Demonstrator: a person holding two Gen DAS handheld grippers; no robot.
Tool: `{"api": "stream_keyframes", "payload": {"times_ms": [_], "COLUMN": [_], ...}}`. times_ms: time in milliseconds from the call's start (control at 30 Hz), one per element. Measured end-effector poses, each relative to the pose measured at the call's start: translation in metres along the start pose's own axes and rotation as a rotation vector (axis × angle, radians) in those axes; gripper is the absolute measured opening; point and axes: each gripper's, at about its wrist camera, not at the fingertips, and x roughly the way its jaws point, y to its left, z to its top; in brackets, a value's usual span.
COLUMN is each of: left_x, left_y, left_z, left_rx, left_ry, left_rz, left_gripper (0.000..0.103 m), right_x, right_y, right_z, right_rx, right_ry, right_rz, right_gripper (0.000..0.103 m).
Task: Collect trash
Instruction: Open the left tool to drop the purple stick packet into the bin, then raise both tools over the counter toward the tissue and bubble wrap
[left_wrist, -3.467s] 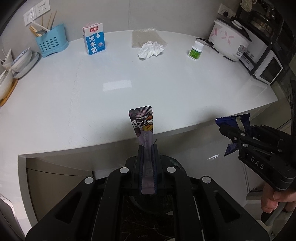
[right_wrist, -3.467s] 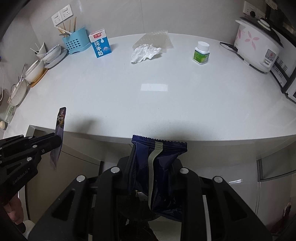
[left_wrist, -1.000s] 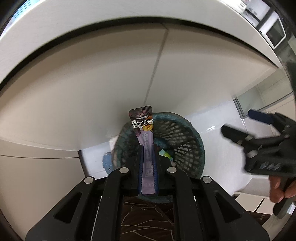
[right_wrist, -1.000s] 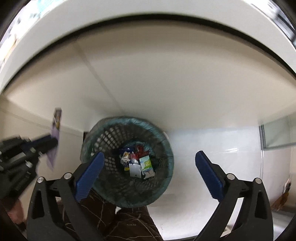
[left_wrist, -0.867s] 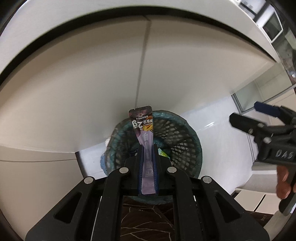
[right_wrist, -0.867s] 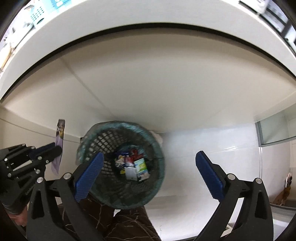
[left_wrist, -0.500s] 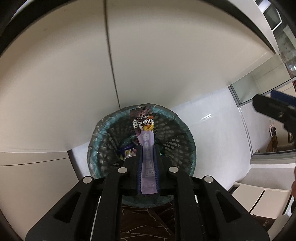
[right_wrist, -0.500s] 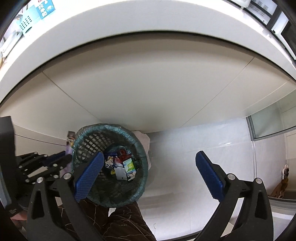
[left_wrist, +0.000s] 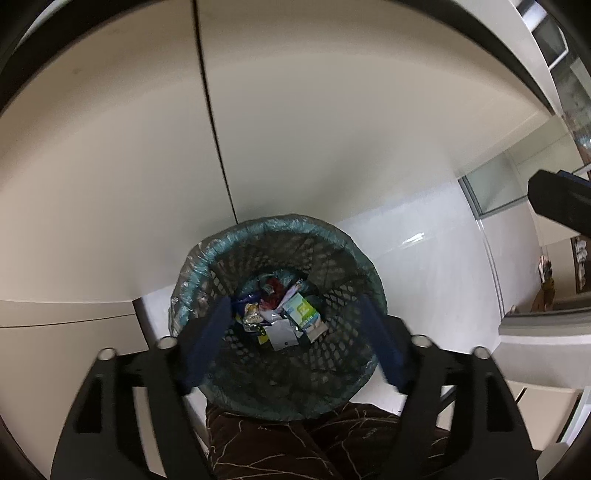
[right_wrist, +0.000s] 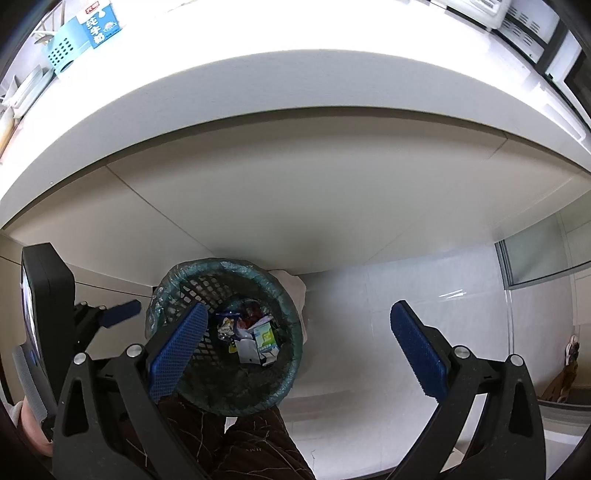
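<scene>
Dark plastic mesh on the waste basket (left_wrist: 332, 258), lined with a thin, crinkly, slightly shiny teal bag; glossy foil and printed paper wrappers (left_wrist: 280, 317) lie at the bottom. White floor tiles (left_wrist: 424, 266) at right gleam, smooth and glossy. Matt beige cabinet panels (left_wrist: 295, 110) fill the upper frame.

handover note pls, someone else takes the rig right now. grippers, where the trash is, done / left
Left gripper: jaws have just been opening, nothing between them, above the mesh bin.
Right gripper: open, empty, over the floor beside the bin.
Trash: a pile of wrappers lies at the bottom of the bin; the purple sachet is not clearly told apart in it.
Done: both grippers have let go of their loads.
Left: the counter is mostly glare here; only a milk carton and a blue utensil holder show. Check it for remaining trash.
</scene>
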Motion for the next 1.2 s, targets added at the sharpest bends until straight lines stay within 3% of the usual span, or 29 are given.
{"api": "stream_keyframes", "payload": {"times_ms": [133, 200, 633, 900, 1200], "left_x": [-0.025, -0.043, -0.179, -0.224, -0.262], "left_y": [0.000, 0.001, 0.050, 0.075, 0.098], "left_z": [0.005, 0.006, 0.008, 0.027, 0.074], "left_rx": [-0.021, -0.027, -0.170, -0.221, -0.233], "left_ry": [-0.036, -0.065, -0.232, -0.283, -0.348], "left_rz": [0.008, 0.012, 0.073, 0.135, 0.166], "left_gripper": [0.095, 0.097, 0.097, 0.097, 0.096], "right_x": [-0.008, -0.017, -0.078, -0.108, -0.138], "right_y": [0.005, 0.005, 0.024, 0.048, 0.066], "right_z": [0.004, 0.007, 0.049, 0.077, 0.118], "right_rx": [-0.013, -0.017, -0.011, -0.060, -0.082], "right_ry": [-0.025, -0.049, -0.130, -0.194, -0.257], "right_rz": [-0.003, -0.001, 0.106, 0.090, 0.094], "right_gripper": [0.095, 0.095, 0.095, 0.095, 0.095]}}
